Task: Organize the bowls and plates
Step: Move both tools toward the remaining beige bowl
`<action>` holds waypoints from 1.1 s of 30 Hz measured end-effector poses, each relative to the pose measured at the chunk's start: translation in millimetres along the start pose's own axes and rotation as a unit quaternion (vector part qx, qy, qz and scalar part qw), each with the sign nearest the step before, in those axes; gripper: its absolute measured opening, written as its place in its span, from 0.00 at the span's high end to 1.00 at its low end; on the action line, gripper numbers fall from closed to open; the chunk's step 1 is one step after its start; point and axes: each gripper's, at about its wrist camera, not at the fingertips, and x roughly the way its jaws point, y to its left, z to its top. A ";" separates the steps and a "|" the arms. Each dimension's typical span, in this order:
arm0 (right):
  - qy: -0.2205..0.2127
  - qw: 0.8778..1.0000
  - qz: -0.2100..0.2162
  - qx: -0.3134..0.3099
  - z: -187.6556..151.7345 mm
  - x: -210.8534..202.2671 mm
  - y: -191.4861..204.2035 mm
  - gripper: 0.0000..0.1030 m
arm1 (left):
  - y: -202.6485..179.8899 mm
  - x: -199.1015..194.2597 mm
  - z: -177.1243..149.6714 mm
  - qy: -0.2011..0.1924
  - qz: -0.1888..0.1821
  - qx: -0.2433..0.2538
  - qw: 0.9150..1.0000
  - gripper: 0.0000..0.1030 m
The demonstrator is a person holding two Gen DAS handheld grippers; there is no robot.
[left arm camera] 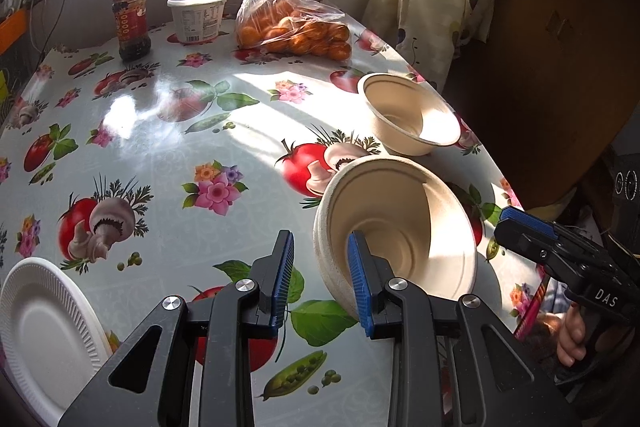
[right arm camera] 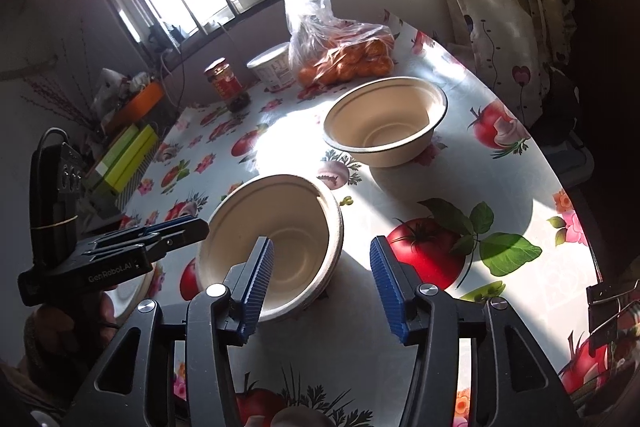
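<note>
A table covered in a glossy cloth (left arm camera: pixel 168 147) printed with tomatoes, mushrooms and flowers, lit by strong sun from a barred window.

In the left wrist view, the left gripper (left arm camera: pixel 320 279) has its jaws parted, nothing held. Its right finger sits in front of the rim of a stack of beige paper bowls (left arm camera: pixel 400 227) at about 1 o'clock (whether it touches the rim cannot be told). A single beige bowl (left arm camera: pixel 412 115) stands further off at 1 o'clock, upright. A white foam plate (left arm camera: pixel 44 331) lies at 9 o'clock, at the table's near edge.

In the right wrist view, the right gripper (right arm camera: pixel 322 287) is spread wide and empty, the bowl stack (right arm camera: pixel 276 239) just beyond its left finger at 11 o'clock.

At the far side: a red-labelled jar (left arm camera: pixel 130 23), a white tub (left arm camera: pixel 199 15) and a bag of oranges (left arm camera: pixel 296 23).
</note>
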 end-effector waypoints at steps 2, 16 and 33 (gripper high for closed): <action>-0.006 1.000 -0.015 0.005 1.1 -2.5 -1.1 0.47 | -0.2 -0.2 6.1 0.001 0.000 0.009 1.000 0.72; -0.074 0.985 -0.148 0.054 8.3 -53.6 -32.9 0.44 | -18.0 15.1 76.5 -0.010 -0.028 0.097 0.995 0.72; -0.047 0.979 -0.198 0.017 58.7 -26.8 -50.5 0.44 | -1.7 69.0 116.2 0.029 -0.038 0.063 0.997 0.72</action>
